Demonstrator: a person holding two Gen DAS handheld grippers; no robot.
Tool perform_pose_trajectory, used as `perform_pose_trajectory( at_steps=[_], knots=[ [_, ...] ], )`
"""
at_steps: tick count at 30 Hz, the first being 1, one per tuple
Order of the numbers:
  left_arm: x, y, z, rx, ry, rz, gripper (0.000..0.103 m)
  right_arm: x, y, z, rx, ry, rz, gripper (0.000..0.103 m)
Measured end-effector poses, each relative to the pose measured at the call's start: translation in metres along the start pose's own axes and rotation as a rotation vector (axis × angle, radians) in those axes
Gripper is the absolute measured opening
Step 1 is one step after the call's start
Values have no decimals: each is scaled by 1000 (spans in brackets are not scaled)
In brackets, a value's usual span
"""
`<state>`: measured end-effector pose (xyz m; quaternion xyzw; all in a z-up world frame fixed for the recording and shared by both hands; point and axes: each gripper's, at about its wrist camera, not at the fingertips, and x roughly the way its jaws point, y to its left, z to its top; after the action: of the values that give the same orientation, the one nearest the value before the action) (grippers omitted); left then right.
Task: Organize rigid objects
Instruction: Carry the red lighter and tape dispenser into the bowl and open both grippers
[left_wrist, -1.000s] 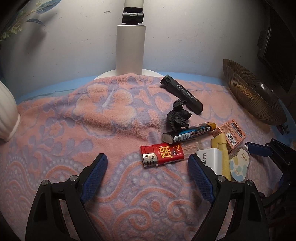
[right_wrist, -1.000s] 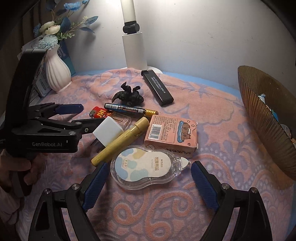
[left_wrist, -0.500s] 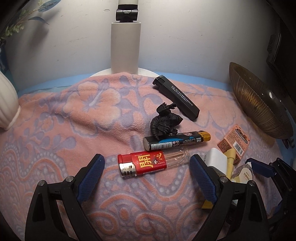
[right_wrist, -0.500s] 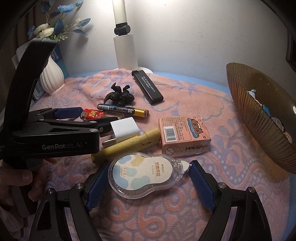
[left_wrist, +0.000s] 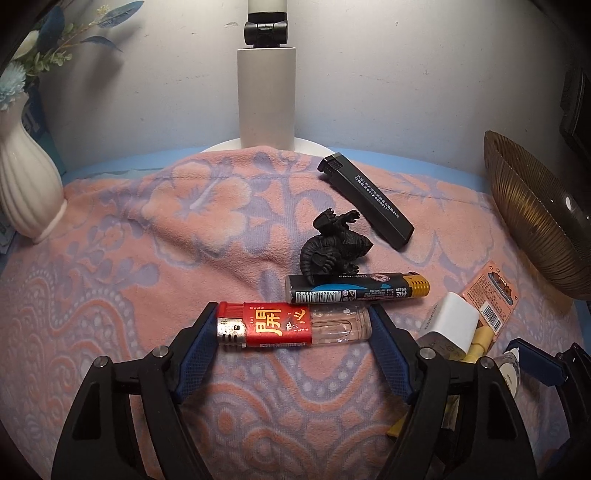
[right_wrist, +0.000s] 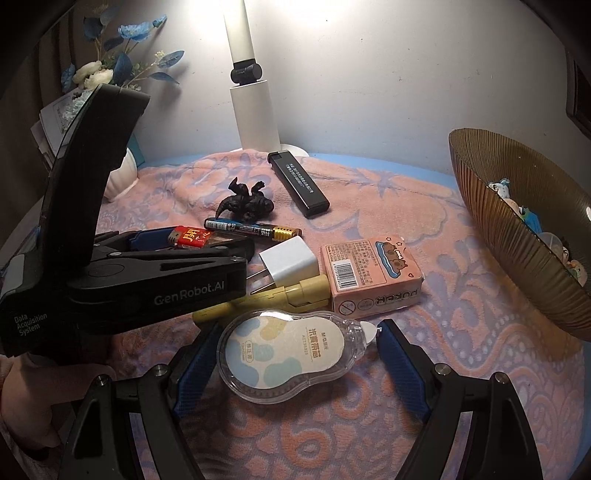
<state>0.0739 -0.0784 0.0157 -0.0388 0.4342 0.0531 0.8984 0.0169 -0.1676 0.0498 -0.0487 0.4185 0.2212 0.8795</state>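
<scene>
A red and clear lighter (left_wrist: 291, 325) lies crosswise on the flowered towel (left_wrist: 147, 236), between the open fingers of my left gripper (left_wrist: 293, 332), whose pads sit at its two ends. The lighter also shows in the right wrist view (right_wrist: 192, 236). My right gripper (right_wrist: 295, 354) is open around a clear correction tape dispenser (right_wrist: 288, 350) lying flat on the towel. Behind the lighter lie a black and blue lighter (left_wrist: 356, 288), a black dragon figure (left_wrist: 334, 245) and a long black lighter (left_wrist: 365, 205).
A white charger plug (right_wrist: 290, 262), a yellow tube (right_wrist: 266, 299) and a pink card box (right_wrist: 371, 273) lie by the dispenser. A ribbed brown bowl (right_wrist: 517, 236) holding small toys stands at the right. A white lamp base (left_wrist: 266, 99) and white vase (left_wrist: 26, 184) stand behind.
Both grippers have moved forward and down. The left one now brackets the red lighter and the right one brackets the correction tape dispenser. The objects have not moved.
</scene>
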Motion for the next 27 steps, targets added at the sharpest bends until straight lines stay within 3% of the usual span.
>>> perform_pose_trajectory(
  at_steps=[10,27],
  knots=[
    [-9,-3,-6,-8,-8,-10,77,-2,-10,-2,59,-4,48,84],
    [-24,12,-7,-59,-38,-36,77,-31,-33,-6,186,-155,105,84]
  ],
)
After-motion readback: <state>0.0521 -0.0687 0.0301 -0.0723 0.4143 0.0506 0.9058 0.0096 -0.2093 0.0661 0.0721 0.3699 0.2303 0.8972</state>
